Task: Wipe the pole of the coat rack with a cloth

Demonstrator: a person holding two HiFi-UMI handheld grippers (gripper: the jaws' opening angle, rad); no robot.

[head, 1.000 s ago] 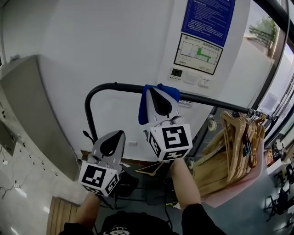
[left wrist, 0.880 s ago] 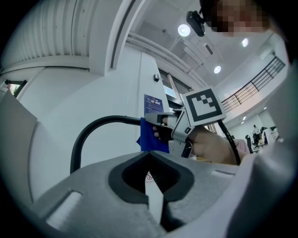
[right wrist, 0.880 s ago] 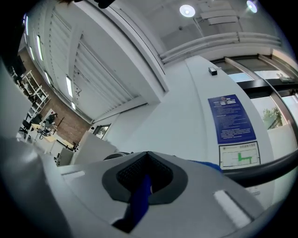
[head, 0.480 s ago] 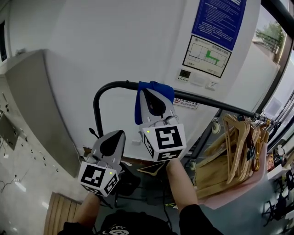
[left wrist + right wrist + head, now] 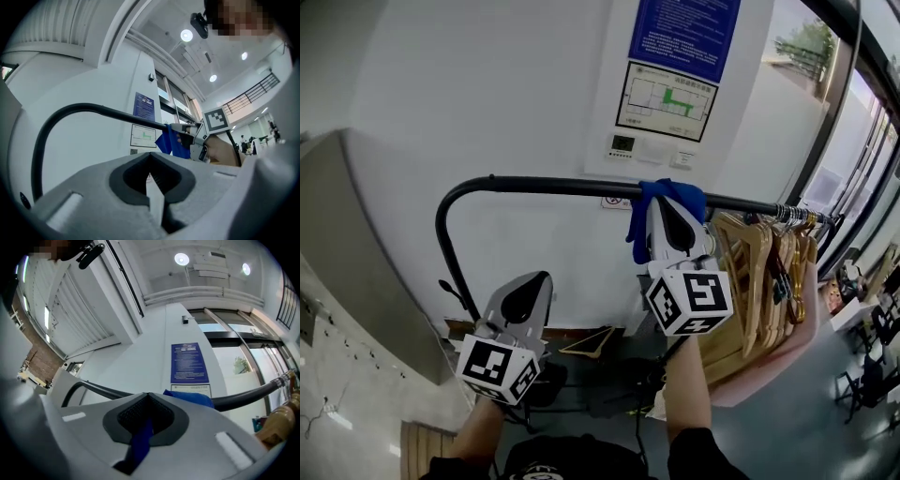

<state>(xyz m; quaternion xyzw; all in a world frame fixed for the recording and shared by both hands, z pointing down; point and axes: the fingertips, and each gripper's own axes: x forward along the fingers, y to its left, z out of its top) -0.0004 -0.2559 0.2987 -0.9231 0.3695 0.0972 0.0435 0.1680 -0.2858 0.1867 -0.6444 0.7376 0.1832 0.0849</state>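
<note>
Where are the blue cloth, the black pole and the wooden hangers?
blue cloth point(image 5: 673, 194), head view, fold over the pole
black pole point(image 5: 544, 186), head view, bare horizontal stretch
wooden hangers point(image 5: 757, 281), head view, one hanger's arm

Head view: looking down from above and behind both arms, toward a white wall and the black pole. Left and right gripper views: close behind own jaws, tilted up toward ceiling lights. Shared across all three: pole, blue cloth, blue poster.

Office-type building lobby: blue wall notice, floor-plan sign, thermostat panel, mezzanine railing.
</note>
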